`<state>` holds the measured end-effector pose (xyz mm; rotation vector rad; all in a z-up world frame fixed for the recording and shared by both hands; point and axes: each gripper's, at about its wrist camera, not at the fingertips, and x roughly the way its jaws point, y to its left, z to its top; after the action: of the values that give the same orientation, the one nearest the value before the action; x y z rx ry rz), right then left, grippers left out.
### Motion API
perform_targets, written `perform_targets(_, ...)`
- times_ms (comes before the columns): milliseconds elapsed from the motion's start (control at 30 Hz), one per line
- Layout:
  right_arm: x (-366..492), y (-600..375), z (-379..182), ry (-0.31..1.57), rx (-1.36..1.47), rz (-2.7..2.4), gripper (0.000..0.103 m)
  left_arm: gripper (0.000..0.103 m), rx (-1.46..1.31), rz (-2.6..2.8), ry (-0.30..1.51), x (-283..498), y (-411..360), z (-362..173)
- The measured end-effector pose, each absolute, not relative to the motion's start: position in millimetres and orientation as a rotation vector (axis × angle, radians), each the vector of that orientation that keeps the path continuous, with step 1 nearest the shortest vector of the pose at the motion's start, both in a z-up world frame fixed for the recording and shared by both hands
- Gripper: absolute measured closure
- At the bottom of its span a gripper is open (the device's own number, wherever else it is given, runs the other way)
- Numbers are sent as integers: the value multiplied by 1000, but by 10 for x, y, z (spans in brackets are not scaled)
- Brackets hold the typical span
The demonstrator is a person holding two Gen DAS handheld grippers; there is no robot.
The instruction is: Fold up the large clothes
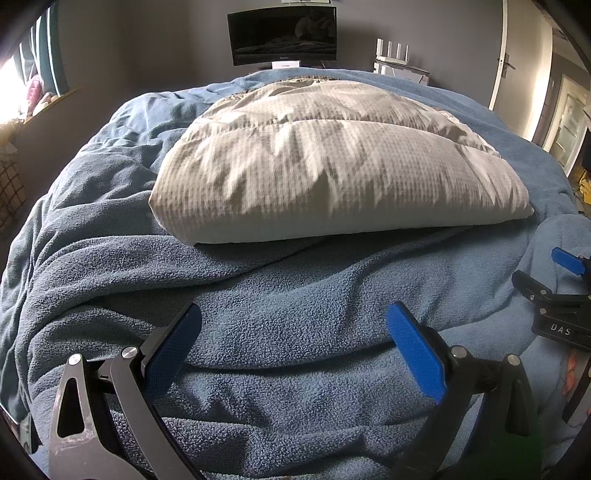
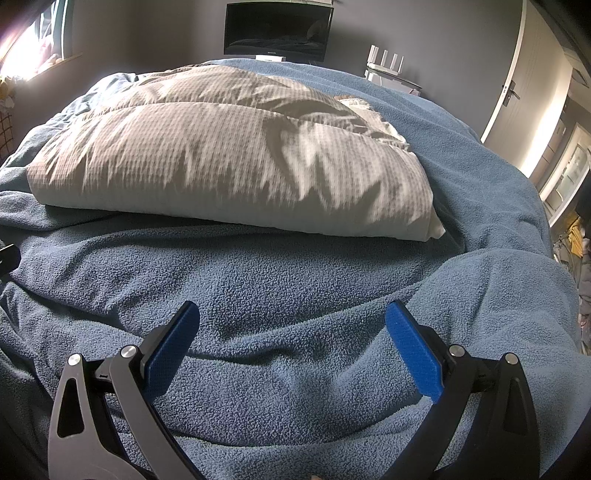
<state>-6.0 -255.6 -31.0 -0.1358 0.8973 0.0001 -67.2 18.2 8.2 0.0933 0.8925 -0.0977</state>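
Blue fleece blanket (image 1: 288,317) rumpled under folded grey quilt (image 1: 332,162)

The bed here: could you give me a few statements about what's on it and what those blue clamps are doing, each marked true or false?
1. Both grippers, left and right, are open. True.
2. The beige quilted item lies folded on the blue fleece blanket. True.
3. The left gripper grips the beige item. False: it holds nothing, short of it.
4. The monitor shows a bright picture. False: it is dark.
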Motion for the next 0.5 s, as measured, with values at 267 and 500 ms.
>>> perform_targets(267, -59, -2552, -311, 898, -135, -1, 7, 6, 93, -96, 892, -672, 177, 81)
perform_targets(500, -63, -2561, -314, 899, -134, 2, 7, 6, 81, -105, 891, -672, 200, 83)
